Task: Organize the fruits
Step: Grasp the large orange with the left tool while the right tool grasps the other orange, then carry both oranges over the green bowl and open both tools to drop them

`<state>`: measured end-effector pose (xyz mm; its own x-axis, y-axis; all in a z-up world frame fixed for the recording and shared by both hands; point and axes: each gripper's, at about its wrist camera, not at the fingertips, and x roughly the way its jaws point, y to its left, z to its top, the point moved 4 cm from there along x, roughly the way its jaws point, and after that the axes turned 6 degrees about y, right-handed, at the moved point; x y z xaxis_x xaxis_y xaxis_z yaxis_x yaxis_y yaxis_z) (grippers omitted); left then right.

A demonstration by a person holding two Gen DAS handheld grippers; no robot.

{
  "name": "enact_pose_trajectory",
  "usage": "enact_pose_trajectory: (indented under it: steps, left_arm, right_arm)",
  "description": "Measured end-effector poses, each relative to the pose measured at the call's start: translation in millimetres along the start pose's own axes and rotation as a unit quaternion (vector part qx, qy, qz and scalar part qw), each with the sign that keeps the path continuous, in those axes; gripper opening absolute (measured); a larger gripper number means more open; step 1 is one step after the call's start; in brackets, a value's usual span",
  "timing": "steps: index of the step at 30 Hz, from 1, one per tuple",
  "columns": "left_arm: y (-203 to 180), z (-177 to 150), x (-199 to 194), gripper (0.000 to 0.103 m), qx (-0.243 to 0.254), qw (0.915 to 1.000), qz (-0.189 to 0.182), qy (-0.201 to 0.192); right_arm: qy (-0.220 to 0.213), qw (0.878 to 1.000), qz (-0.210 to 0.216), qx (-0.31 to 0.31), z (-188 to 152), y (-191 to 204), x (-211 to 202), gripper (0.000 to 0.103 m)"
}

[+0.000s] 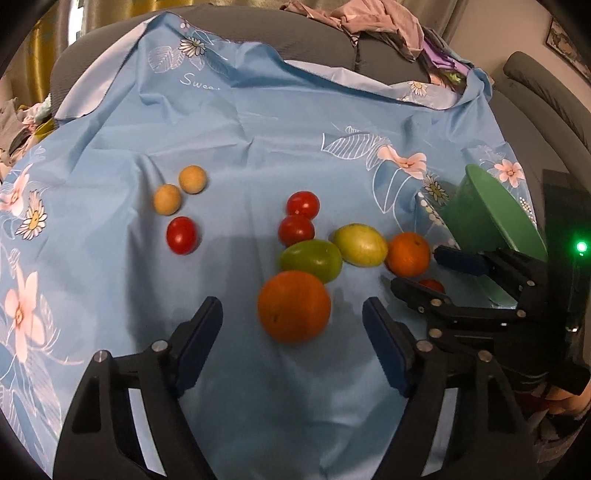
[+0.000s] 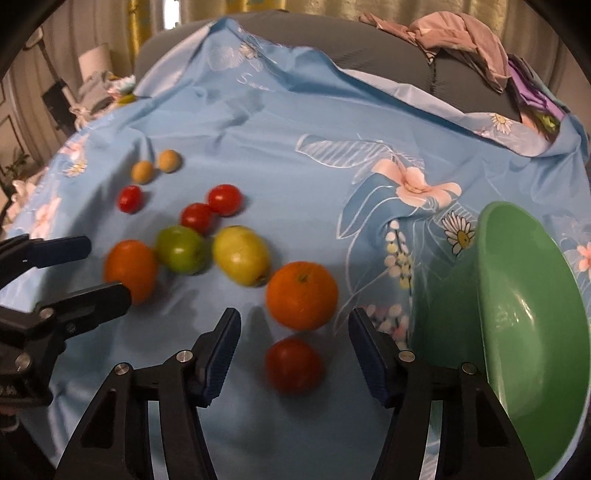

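Observation:
Fruits lie on a blue floral cloth (image 1: 258, 140). My left gripper (image 1: 293, 317) is open, its jaws on either side of a large orange (image 1: 293, 306). Behind it lie a green fruit (image 1: 310, 260), a yellow-green fruit (image 1: 360, 244), a second orange (image 1: 408, 254), three red tomatoes (image 1: 303, 205) (image 1: 295, 229) (image 1: 181, 235) and two tan round fruits (image 1: 192, 179) (image 1: 167, 199). My right gripper (image 2: 293, 349) is open around a red tomato (image 2: 293, 365), just behind the second orange (image 2: 302, 295). A green bowl (image 2: 532, 325) stands tilted at its right.
The cloth covers a grey sofa seat (image 1: 314, 40) with crumpled clothes (image 1: 369, 18) at the back. The right gripper (image 1: 421, 273) shows in the left wrist view, the left gripper (image 2: 99, 267) in the right wrist view.

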<state>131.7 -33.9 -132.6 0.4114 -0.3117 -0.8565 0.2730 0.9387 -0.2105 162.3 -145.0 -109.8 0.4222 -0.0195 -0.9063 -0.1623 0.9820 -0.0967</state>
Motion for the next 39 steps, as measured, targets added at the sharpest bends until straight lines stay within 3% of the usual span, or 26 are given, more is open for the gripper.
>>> enact_pose_trajectory:
  steps: [4,8,10,18,30,39]
  left_arm:
    - [-2.7,2.9,9.7,0.061,0.007,0.9999,-0.002,0.010]
    - [-0.5,4.6,15.2,0.053,0.006,0.9999,0.003,0.014]
    - [2.1,5.8,17.3,0.045,0.002,0.9999,-0.002,0.016]
    - [4.3,6.3,17.2,0.045,-0.008,0.9998,-0.011,0.018]
    - [3.3,-23.0,-39.5,0.045,-0.005,0.9994,-0.033,-0.011]
    - [-46.4,-11.9,-55.2,0.045,0.040,0.9975,-0.054,-0.022]
  right_arm:
    - [0.016,1.000,-0.007,0.000,5.1,-2.2,13.4,0.063]
    - [0.019,1.000,0.012,0.003,8.5,-3.6,16.6,0.045]
    - [0.018,1.000,0.016,0.005,9.2,-4.8,16.6,0.045]
    - [0.013,0.999,0.041,0.019,5.9,-4.3,12.3,0.043]
    - [-0.032,0.995,0.093,0.022,-22.6,7.8,-41.9,0.043]
    - [-0.092,0.991,0.079,0.055,-32.8,-21.1,-84.6,0.043]
